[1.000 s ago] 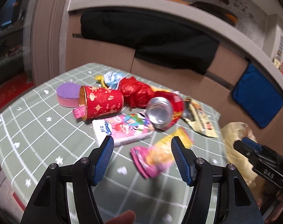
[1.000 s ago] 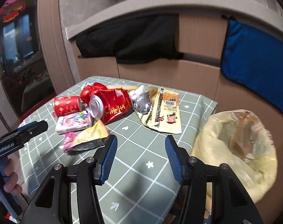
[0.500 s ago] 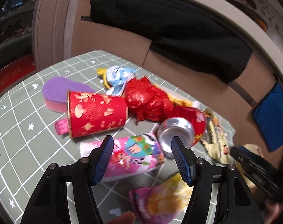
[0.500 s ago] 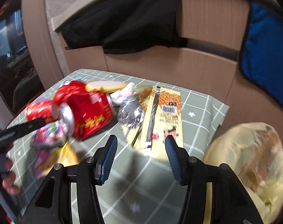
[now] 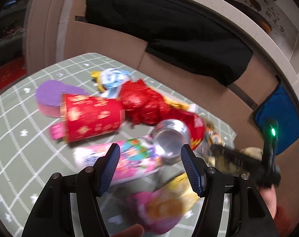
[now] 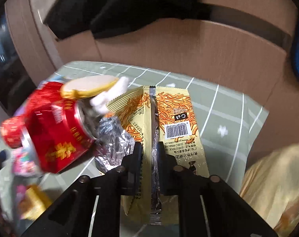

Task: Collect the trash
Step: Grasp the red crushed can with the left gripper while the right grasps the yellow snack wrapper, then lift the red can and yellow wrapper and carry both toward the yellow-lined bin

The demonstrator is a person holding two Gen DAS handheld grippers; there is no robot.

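Only the right wrist view shows the right tool (image 6: 149, 150) pinching the yellow noodle wrapper (image 6: 169, 122), whose long axis points toward 12 o'clock. The left tool (image 5: 149, 165) gapes wide and holds nothing above the pink pack (image 5: 127, 162).

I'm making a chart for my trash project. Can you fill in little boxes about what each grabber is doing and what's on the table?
left grabber: left gripper open, above the pink packet
right grabber: right gripper shut on the yellow wrapper, pinching its middle seam
beside wrapper: red can lying on its side, crumpled foil
trash bag: yellow bag, right of table
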